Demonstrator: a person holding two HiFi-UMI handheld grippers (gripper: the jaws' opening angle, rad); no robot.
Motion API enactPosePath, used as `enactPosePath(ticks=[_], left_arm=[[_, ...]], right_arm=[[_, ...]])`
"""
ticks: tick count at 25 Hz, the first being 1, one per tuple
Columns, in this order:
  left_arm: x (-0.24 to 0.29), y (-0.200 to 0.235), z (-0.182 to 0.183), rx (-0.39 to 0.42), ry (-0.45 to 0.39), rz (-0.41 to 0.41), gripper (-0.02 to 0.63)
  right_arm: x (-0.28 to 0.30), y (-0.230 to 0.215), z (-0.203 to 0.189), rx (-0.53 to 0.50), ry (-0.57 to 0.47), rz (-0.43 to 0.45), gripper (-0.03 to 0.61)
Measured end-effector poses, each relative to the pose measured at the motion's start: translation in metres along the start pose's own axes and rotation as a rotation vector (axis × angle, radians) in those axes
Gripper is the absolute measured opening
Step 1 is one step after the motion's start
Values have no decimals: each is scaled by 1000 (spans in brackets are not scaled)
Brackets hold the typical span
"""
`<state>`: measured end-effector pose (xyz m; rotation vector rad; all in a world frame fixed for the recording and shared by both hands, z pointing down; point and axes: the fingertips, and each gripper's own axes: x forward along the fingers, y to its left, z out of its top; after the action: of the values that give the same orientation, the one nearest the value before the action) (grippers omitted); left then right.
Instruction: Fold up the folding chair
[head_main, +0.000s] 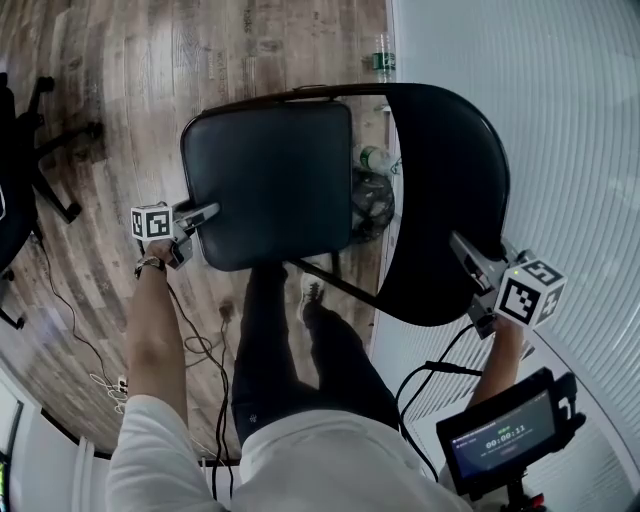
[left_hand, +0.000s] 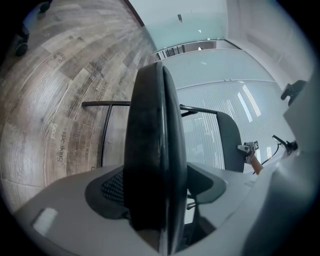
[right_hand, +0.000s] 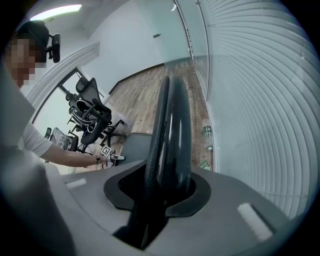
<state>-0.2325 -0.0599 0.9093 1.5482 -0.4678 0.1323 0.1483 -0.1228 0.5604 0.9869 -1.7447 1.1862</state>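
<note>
black folding chair (head_main: 350, 190) stands open in the middle of the head view, on the wood-plank floor (head_main: 110, 110) just beside the white ribbed wall (head_main: 570, 120) at the right of the frame. its dark padded square seat (head_main: 270, 180) lies face-up toward the camera, and its black curved backrest (head_main: 450, 190) rises at the right. the left gripper (head_main: 208, 213) sits at the seat's lower left edge. in the left gripper view the thick seat rim fills the gap between the widely spread jaws, and both pads look pressed against its faces, so it reads as clamped on the seat. the right gripper (head_main: 462, 250) bites the backrest's rim at the lower right, and in the right gripper view its jaws are closed on that thin edge. a thin metal frame tube (head_main: 335, 278) runs under the seat, and a plastic bottle (head_main: 375, 158) lies on the floor close behind it. judging from this, both holds are set and the folding itself is not yet begun. the next move likely calls for swinging the seat's gripped edge up toward the backrest while the right gripper steadies the back, letting the legs close together. the padded rim could slip in such a wide grip, so the lift should be slow.
</note>
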Motion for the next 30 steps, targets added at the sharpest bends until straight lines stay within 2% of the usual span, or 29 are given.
enactPosePath(ticks=[8, 15, 23, 27, 30], left_arm=[[1, -9, 1, -2, 3, 24, 328], [-2, -15, 0, -8, 12, 63, 319], [5, -46, -3, 23, 3, 118, 308], [-6, -51, 8, 11, 5, 109, 299], [-2, -57, 7, 3, 1, 115, 291]], right_arm=[[-2, 2, 1, -8, 15, 1, 100], [0, 18, 3, -11, 26, 41, 71], [-17, 17, -2, -12, 17, 56, 88], [-10, 41, 15, 7, 42, 60, 100], [-8, 36, 17, 14, 49, 76, 106]])
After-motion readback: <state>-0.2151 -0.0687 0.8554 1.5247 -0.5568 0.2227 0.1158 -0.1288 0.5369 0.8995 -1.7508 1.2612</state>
